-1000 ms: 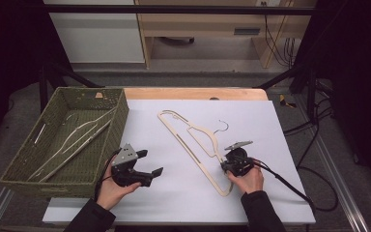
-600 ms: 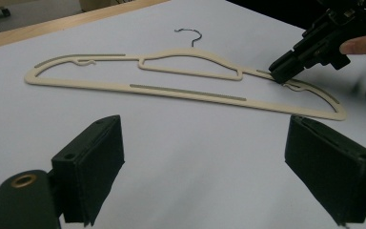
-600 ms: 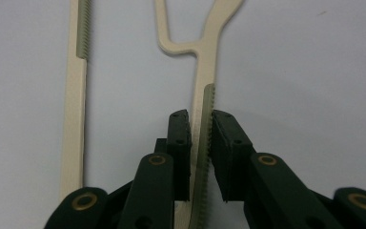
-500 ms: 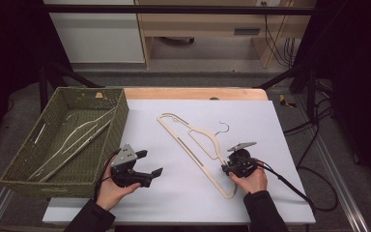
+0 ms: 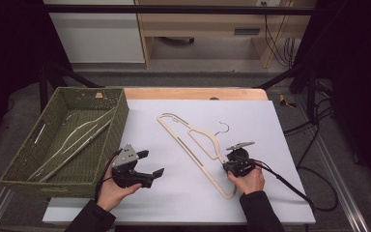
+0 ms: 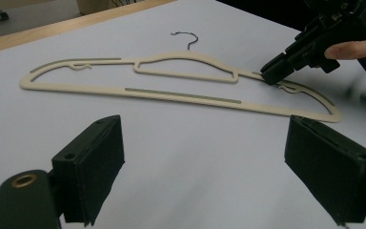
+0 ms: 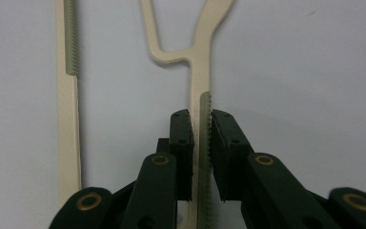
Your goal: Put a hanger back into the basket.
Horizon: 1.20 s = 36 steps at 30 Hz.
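We see the left gripper (image 5: 150, 164) nearest us, its jaws wide apart over bare white table (image 5: 280, 140); beyond it the cream hanger (image 5: 193, 145) lies flat; the right gripper (image 7: 201, 124), having just been closing, clamps the hanger's shoulder bar.
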Each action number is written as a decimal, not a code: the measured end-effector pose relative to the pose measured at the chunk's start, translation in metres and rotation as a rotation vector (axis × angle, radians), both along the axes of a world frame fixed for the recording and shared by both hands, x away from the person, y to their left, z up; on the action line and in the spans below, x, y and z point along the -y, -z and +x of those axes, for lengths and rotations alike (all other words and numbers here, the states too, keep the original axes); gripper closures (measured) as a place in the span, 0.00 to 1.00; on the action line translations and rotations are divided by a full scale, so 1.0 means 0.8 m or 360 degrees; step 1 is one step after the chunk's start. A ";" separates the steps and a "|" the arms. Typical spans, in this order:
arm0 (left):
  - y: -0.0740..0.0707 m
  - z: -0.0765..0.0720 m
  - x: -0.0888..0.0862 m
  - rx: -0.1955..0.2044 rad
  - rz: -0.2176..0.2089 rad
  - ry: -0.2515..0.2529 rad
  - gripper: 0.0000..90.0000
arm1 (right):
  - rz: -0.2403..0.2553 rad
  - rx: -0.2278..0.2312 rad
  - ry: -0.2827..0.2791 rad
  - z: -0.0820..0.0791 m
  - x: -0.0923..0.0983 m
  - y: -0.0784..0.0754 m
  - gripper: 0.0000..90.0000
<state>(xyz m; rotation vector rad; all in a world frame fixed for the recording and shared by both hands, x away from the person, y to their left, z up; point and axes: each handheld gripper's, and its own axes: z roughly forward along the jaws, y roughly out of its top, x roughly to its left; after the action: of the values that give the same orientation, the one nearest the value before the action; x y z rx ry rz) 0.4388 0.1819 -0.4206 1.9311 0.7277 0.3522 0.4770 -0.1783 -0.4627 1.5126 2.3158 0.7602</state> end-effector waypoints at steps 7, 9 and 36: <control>0.000 0.001 0.000 -0.0001 -0.0009 -0.0009 0.15 | -0.0007 0.0209 -0.0071 -0.014 0.009 -0.027 0.89; -0.001 0.000 0.001 0.0004 -0.0013 -0.0008 0.15 | -0.0024 0.0261 -0.0105 -0.018 0.008 -0.032 0.89; -0.039 0.081 0.090 -0.0041 -0.0009 0.0033 0.17 | -0.0024 0.0377 -0.0346 -0.045 -0.013 -0.061 0.89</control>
<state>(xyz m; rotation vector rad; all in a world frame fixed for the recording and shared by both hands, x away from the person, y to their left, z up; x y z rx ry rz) 0.5033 0.1102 -0.3894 1.9398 0.7242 0.3125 0.4407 -0.1683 -0.4136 1.1075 2.3205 0.9193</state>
